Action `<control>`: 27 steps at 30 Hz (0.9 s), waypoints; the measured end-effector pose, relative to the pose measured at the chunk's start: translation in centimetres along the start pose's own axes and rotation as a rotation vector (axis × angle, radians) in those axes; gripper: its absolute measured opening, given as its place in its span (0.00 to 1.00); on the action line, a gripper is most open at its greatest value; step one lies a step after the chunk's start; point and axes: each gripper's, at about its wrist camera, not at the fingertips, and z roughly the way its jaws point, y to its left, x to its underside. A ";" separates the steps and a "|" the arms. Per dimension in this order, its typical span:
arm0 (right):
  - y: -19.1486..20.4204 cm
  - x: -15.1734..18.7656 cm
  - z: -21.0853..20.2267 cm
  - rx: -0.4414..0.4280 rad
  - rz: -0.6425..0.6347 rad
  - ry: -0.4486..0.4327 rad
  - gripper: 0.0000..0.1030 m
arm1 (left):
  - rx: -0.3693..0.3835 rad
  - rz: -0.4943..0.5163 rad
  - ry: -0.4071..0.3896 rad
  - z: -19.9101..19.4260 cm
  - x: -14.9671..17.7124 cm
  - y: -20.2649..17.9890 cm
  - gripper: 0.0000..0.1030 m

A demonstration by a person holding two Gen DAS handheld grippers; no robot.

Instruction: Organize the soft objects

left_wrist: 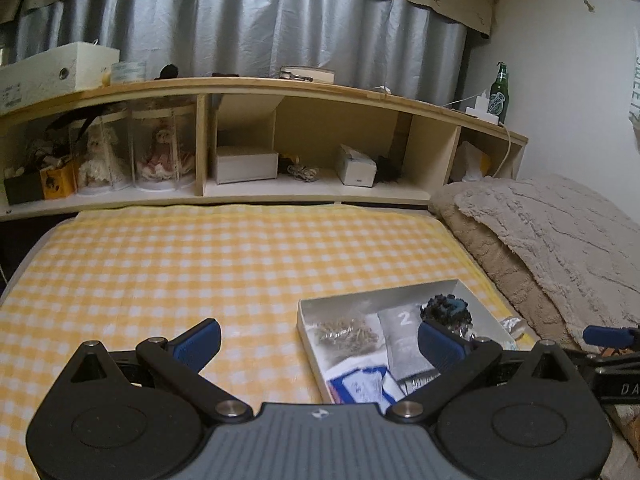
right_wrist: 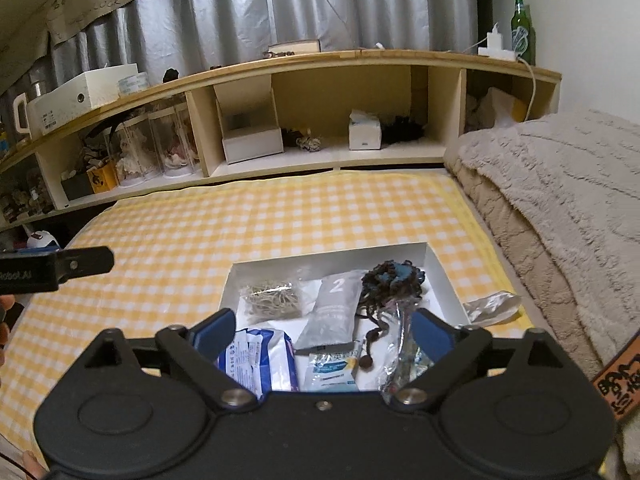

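- The right gripper (right_wrist: 322, 334) is seen with its jaws spread wide and nothing pressed between the blue pads (right_wrist: 214, 334); it is held above the near end of the white box (right_wrist: 442, 276).
- The left gripper (left_wrist: 320, 342) is likewise released, its fingers well apart and empty, positioned over the yellow checked cloth (left_wrist: 160, 264) just left of the white box (left_wrist: 308, 336).
- Inside the white box the soft items are found: a blue-and-white packet (right_wrist: 260, 356) at the near left, a small blue-printed sachet (right_wrist: 332, 368) beside it, a grey pouch marked "2" (right_wrist: 334, 304) in the middle, a clear bag of pale bands (right_wrist: 274, 300) at the far left, and a dark yarn bundle (right_wrist: 394, 280) at the far right.
- A crinkled foil wrapper (right_wrist: 400, 360) is noted at the near right of the box, partly hidden by the right gripper's finger.
- A clear plastic wrapper (right_wrist: 492, 306) lies on the cloth just outside the box's right wall.
- A beige folded blanket (right_wrist: 560, 200) is stacked to the right of the box, bordering the cloth.
- Beyond the box a wooden shelf unit (right_wrist: 340, 58) is observed, holding small cartons, doll cases and a green bottle (right_wrist: 522, 28).
- A grey curtain (right_wrist: 280, 8) hangs behind the shelf.
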 end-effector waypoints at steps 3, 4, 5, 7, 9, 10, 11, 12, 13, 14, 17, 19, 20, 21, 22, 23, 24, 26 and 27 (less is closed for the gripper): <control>0.2 0.8 -0.8 0.012 -0.006 -0.009 0.97 | -0.014 0.002 0.000 -0.9 1.3 0.5 1.00; 0.3 1.1 -1.1 0.016 -0.009 -0.015 0.98 | -0.024 0.008 0.000 -1.0 1.8 0.5 1.00; 0.3 1.4 -1.4 0.020 -0.011 -0.018 0.99 | -0.037 0.012 0.000 -1.2 2.3 0.5 1.00; 0.5 1.9 -1.8 0.024 -0.013 -0.024 1.00 | -0.058 0.019 0.003 -1.5 3.3 0.7 1.00; 0.7 2.6 -2.3 0.022 -0.015 -0.032 1.00 | -0.072 0.026 0.007 -1.6 4.1 0.8 1.00; 0.8 2.9 -2.5 0.018 -0.018 -0.032 1.00 | -0.078 0.032 0.007 -1.7 4.5 0.8 1.00; 0.9 3.3 -2.7 0.015 -0.024 -0.031 1.00 | -0.084 0.039 0.005 -1.8 4.8 0.8 1.00; 1.1 3.7 -2.8 0.017 -0.030 -0.032 1.00 | -0.091 0.046 0.002 -2.0 5.1 0.8 1.00; 1.2 4.0 -3.0 0.022 -0.035 -0.037 1.00 | -0.098 0.052 -0.003 -2.1 5.4 0.9 1.00; 1.4 4.3 -3.2 0.026 -0.037 -0.040 1.00 | -0.108 0.057 -0.009 -2.3 5.6 1.0 1.00; 1.7 5.3 -3.5 0.032 -0.026 -0.046 1.00 | -0.141 0.077 -0.029 -2.8 6.5 0.7 1.00; 1.8 5.9 -3.6 0.041 -0.018 -0.048 1.00 | -0.143 0.095 -0.026 -3.0 7.0 0.5 1.00; 1.8 6.2 -3.6 0.048 -0.017 -0.051 1.00 | -0.140 0.103 -0.022 -3.0 7.4 0.5 1.00; 1.9 6.5 -3.6 0.055 -0.015 -0.055 1.00 | -0.139 0.104 -0.017 -3.0 7.6 0.5 1.00; 1.9 6.8 -3.6 0.064 -0.012 -0.059 1.00 | -0.138 0.103 -0.009 -3.0 8.0 0.5 1.00; 1.9 7.1 -3.6 0.072 -0.010 -0.061 1.00 | -0.135 0.101 -0.004 -3.1 8.3 0.6 1.00; 2.0 7.4 -3.5 0.085 -0.010 -0.060 1.00 | -0.132 0.100 0.004 -3.1 8.6 0.7 1.00; 2.2 8.0 -3.3 0.108 -0.025 -0.068 1.00 | -0.130 0.097 0.010 -3.1 9.1 0.9 1.00; 2.3 8.3 -3.1 0.119 -0.036 -0.069 1.00 | -0.129 0.094 0.012 -3.1 9.3 1.0 1.00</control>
